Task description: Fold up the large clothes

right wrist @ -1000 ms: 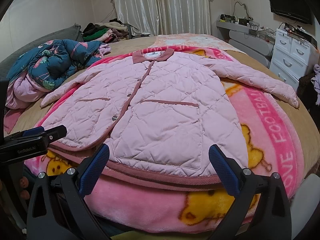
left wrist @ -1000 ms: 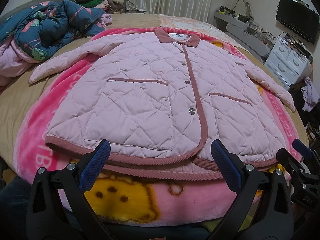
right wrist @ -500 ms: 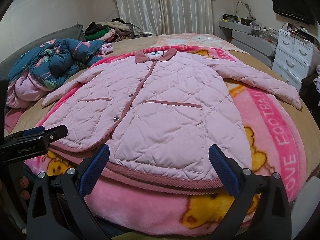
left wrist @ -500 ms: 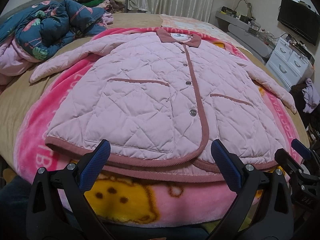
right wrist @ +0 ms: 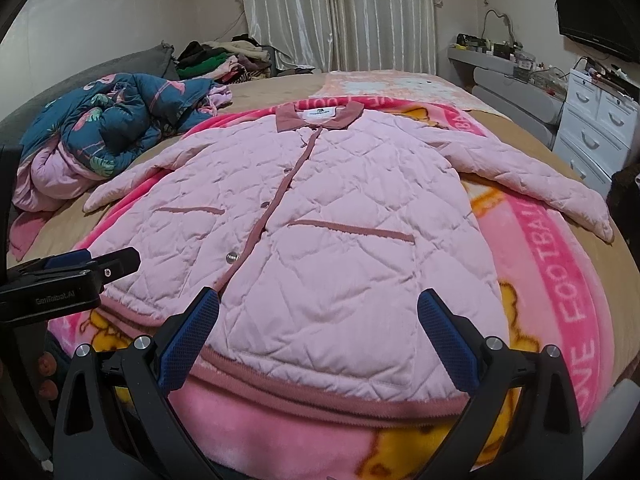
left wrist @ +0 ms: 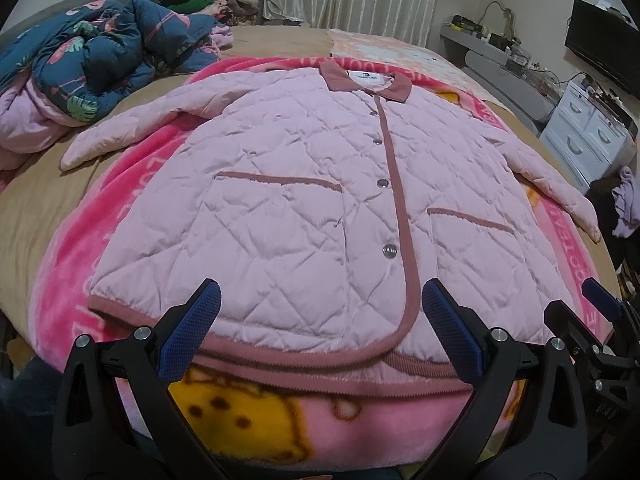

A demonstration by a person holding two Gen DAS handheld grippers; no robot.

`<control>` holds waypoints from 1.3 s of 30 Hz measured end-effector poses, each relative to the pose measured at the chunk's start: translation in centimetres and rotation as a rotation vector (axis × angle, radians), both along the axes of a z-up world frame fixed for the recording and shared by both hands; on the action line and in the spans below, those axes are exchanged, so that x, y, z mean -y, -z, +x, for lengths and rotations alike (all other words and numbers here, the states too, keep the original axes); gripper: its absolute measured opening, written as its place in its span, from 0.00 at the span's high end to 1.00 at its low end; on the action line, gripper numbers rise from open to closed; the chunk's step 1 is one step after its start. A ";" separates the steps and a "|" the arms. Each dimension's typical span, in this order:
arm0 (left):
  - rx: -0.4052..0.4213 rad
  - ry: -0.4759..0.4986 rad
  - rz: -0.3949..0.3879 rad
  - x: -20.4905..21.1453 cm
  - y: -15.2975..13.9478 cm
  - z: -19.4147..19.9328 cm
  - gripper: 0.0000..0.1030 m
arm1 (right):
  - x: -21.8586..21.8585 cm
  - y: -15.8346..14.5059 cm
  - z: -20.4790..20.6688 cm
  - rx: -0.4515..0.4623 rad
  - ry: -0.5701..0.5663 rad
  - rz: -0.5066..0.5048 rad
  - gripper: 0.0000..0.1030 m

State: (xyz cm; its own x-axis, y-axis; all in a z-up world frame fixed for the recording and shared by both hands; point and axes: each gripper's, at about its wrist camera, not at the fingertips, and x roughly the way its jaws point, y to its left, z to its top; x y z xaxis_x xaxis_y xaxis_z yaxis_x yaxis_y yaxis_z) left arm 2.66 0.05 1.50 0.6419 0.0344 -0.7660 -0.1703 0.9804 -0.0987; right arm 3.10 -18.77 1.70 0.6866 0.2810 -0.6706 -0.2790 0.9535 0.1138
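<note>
A pink quilted jacket (left wrist: pixel 304 208) with dusty-rose trim lies flat and buttoned on a pink cartoon blanket (left wrist: pixel 132 184), collar at the far end, both sleeves spread out. It also shows in the right wrist view (right wrist: pixel 340 232). My left gripper (left wrist: pixel 320 324) is open and empty, just short of the hem's left half. My right gripper (right wrist: pixel 318 328) is open and empty, just short of the hem's right half. The right gripper also shows at the right edge of the left wrist view (left wrist: pixel 600 320), and the left gripper at the left edge of the right wrist view (right wrist: pixel 80 276).
A crumpled blue floral duvet (left wrist: pixel 100 60) lies at the bed's far left. A pile of clothes (right wrist: pixel 224 60) sits by the curtains. White drawers (right wrist: pixel 596 128) and a television (left wrist: pixel 604 52) stand on the right. The tan bed sheet (left wrist: pixel 36 208) surrounds the blanket.
Both grippers have tilted or risen slightly, so the jacket sits a little lower in both views. The jacket has not moved and both grippers stay open.
</note>
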 end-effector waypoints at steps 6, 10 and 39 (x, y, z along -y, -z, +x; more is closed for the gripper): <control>0.006 -0.002 0.006 0.4 -0.6 1.7 0.08 | 0.0 -0.6 1.8 0.015 -0.005 0.013 0.04; 0.008 0.001 0.005 0.6 -1.1 2.6 0.08 | 0.1 -0.9 3.1 0.016 -0.008 0.016 0.04; 0.021 0.055 -0.040 2.1 -4.0 14.3 0.08 | 4.0 -3.5 15.3 0.062 0.095 0.091 0.04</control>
State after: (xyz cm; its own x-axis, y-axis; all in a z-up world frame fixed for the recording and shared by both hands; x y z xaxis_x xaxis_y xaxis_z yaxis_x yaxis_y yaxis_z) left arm 16.91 -2.02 5.49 0.6578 -0.0321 -0.7525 -0.1139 0.9834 -0.1414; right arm 18.42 -22.78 5.20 0.7523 0.2705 -0.6007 -0.1970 0.9625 0.1866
